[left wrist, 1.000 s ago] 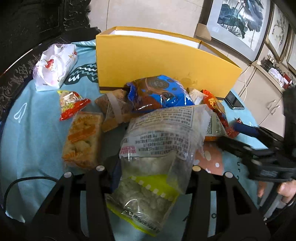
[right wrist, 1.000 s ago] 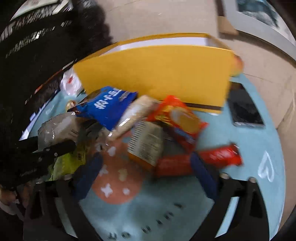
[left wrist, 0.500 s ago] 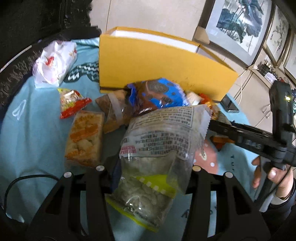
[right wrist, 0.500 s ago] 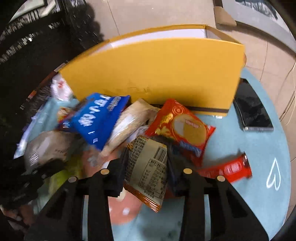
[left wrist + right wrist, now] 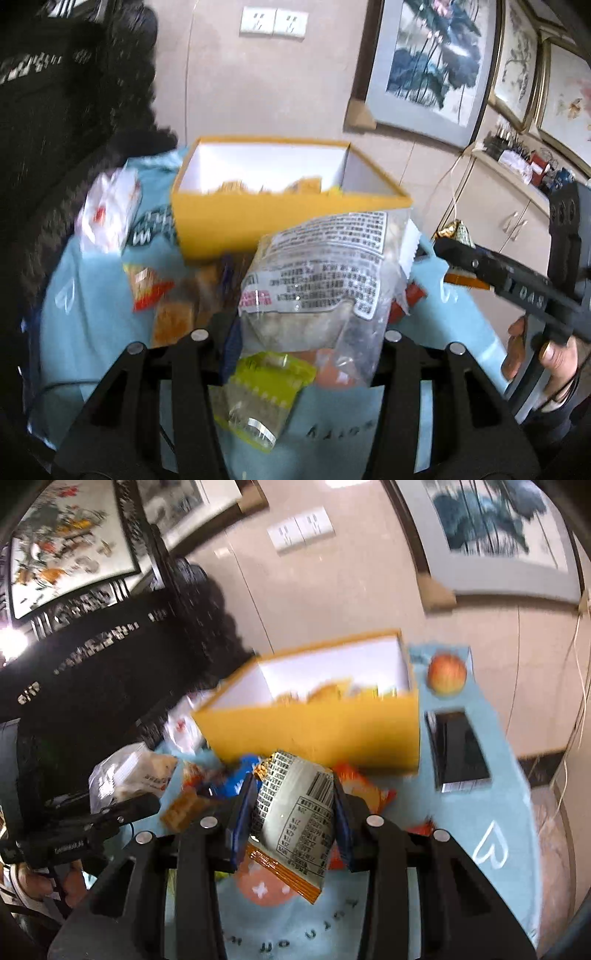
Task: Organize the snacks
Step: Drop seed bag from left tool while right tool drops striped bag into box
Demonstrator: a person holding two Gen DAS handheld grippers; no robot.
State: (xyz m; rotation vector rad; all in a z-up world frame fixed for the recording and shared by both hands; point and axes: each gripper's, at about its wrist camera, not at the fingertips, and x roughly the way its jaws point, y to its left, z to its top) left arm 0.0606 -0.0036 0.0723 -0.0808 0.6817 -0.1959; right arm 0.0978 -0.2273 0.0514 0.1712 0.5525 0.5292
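We hold two snack packets above the surface (image 5: 495, 760), which wears a light blue cloth. Our left tool (image 5: 306, 332) is clamped on a clear bag (image 5: 325, 273) of pale snacks with a yellow-green label at its lower end; the bag hangs in front of the open yellow box (image 5: 258, 218). Our right tool (image 5: 293, 808) has just been closing and now pinches an orange-edged packet (image 5: 295, 812) between its blue pads, printed back toward us. The box stands at the far side of the cloth with a few yellow packets already inside. More snacks lie loose on the cloth before it. A phone (image 5: 458, 749) and an apple (image 5: 447, 674) rest just right of the box.
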